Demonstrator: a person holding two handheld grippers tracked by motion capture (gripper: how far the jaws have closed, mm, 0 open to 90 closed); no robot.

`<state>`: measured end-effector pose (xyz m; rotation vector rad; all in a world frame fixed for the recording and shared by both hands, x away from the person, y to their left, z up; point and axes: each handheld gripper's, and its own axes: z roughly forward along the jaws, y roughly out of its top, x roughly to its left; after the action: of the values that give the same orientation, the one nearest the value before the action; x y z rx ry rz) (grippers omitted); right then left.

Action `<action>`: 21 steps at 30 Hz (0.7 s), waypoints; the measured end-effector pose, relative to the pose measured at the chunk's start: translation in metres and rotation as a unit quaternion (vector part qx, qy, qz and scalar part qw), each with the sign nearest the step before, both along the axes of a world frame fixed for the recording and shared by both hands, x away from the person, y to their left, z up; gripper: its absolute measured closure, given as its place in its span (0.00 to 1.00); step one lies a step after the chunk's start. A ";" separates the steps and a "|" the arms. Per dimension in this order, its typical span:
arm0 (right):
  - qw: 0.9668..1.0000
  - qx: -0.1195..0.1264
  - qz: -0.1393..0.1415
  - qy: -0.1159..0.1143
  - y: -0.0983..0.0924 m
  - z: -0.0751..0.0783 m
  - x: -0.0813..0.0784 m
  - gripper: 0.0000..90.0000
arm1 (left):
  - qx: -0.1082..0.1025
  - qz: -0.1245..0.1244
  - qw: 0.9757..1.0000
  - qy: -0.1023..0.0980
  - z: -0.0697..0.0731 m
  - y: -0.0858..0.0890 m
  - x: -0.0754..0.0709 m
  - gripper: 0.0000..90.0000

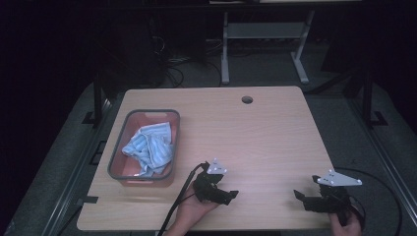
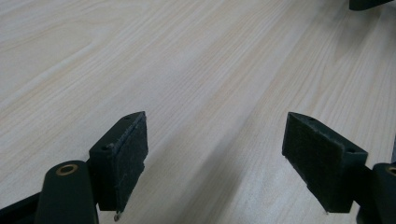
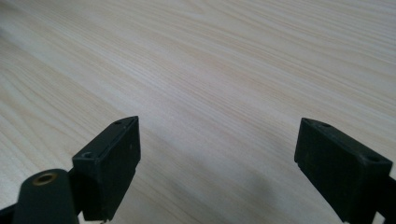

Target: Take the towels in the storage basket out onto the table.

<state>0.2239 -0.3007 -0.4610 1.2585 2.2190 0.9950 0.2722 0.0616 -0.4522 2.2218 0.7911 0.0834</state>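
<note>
High view: the left gripper (image 1: 222, 192) rests low over the near edge of the table (image 1: 265, 137), carried by the person's left hand (image 1: 189, 211). The right gripper (image 1: 307, 196) sits near the table's near right corner, carried by the right hand (image 1: 346, 223). The two grippers are well apart, with bare wood between them.

Left gripper view: the left gripper (image 2: 215, 158) has its jaws wide apart. Nothing lies between the pads (image 2: 128, 154); bare table surface (image 2: 196, 70) shows in the gap and ahead of the tips.

Right gripper view: the right gripper (image 3: 217, 163) likewise has its jaws spread wide, with nothing between them. Bare wood grain (image 3: 210, 60) lies in the gap and beyond the tips.

Nearest work item: a blue-and-white striped cloth (image 1: 150, 147), lying crumpled inside a pink tub (image 1: 147, 114) with a grey rim. In the high view the tub stands to the left of the left gripper's jaws and farther up the table, near the gripper but not touching it. It is well apart from the right gripper's jaws.
</note>
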 end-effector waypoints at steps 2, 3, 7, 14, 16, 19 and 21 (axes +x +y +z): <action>1.000 0.001 0.000 0.000 0.000 0.000 0.000 0.15 | 0.000 0.001 1.000 0.004 0.001 0.001 0.000 0.25; 1.000 0.002 0.001 -0.002 0.001 0.000 0.000 0.15 | -0.003 0.000 1.000 0.006 0.002 0.001 0.000 0.24; 1.000 0.006 0.002 -0.003 0.001 0.001 0.000 0.15 | 0.003 0.000 1.000 0.007 0.008 0.000 0.001 0.24; 1.000 0.006 0.000 -0.004 0.003 0.002 0.001 0.15 | 0.031 -0.001 0.999 0.020 0.018 -0.008 0.010 0.22; 1.000 0.004 -0.001 -0.005 0.003 0.003 0.001 0.15 | 0.041 -0.001 0.999 0.017 0.024 -0.009 0.015 0.22; 1.000 0.005 -0.006 -0.006 0.002 0.002 0.001 0.15 | 0.042 0.002 0.999 0.016 0.028 -0.008 0.018 0.22; 1.000 0.010 -0.010 -0.008 0.001 0.003 0.001 0.15 | 0.039 0.007 0.999 0.018 0.037 -0.004 0.024 0.23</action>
<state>0.2253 -0.3002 -0.4583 1.2755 2.1853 1.0193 0.2966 0.0575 -0.4154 2.2976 0.8358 0.0833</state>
